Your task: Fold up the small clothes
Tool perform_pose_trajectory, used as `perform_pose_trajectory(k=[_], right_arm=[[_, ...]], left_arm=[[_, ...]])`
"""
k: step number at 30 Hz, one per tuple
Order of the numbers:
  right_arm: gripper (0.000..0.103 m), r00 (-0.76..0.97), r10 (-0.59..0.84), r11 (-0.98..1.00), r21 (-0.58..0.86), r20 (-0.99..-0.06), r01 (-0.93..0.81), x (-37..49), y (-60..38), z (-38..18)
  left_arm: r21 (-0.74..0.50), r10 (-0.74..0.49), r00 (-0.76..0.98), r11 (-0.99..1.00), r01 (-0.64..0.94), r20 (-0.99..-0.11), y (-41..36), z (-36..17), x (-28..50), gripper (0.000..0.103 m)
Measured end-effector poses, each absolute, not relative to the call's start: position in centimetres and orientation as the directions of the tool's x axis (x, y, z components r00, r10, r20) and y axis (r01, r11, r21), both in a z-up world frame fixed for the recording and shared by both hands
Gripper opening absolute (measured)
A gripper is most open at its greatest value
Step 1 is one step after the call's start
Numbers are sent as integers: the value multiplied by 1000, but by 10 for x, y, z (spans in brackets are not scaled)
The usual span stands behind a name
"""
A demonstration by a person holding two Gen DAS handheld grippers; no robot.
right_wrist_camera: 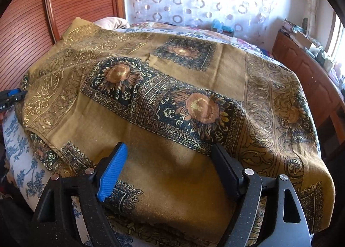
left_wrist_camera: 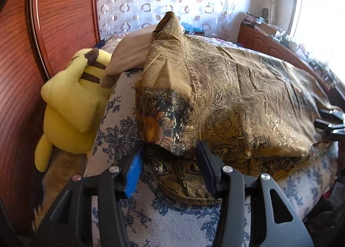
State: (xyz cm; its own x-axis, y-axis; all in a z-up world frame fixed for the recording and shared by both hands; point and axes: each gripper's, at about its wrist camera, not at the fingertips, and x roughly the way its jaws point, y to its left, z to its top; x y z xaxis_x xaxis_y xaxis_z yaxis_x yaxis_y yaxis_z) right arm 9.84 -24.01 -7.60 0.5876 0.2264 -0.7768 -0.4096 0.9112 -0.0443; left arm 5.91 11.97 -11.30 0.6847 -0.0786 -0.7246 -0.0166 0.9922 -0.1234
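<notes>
A mustard-gold cloth with black and orange sunflower squares lies spread and partly folded on the bed; in the left wrist view its near corner is doubled over. My left gripper is open, its jaws on either side of that doubled corner, low over the bed. It also shows at the left edge of the right wrist view. My right gripper is open, just above the cloth's near edge; its tips show at the right edge of the left wrist view.
The bed has a white sheet with blue flowers. A yellow plush toy lies at the bed's left side by the reddish wooden headboard. A beige pillow sits behind the cloth. A wooden cabinet stands at the right.
</notes>
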Motion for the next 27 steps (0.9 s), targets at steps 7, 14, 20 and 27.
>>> perform_pose_trajectory(k=[7,14,20,27], right_arm=[[82,588,226,911,-45,-777,-410,98,-241,-76],[82,588,227,911,-44,-777,-410,98,-241,-76],[82,588,227,911,-44,-776,-410,98,-242,-76],[82,588,228,911,-43,-776,-410,98,-242,-77]], left_arm=[[-196,-100,742,980,-43,-663,137,-91,49,49],[-225,-98,732,971,-76,-674,149,-90,68,49],[-252,-147,693,966,-52,-706,145,-108,77,47],[-249,-170,682,968,-18,-712,137,-116,72,29]])
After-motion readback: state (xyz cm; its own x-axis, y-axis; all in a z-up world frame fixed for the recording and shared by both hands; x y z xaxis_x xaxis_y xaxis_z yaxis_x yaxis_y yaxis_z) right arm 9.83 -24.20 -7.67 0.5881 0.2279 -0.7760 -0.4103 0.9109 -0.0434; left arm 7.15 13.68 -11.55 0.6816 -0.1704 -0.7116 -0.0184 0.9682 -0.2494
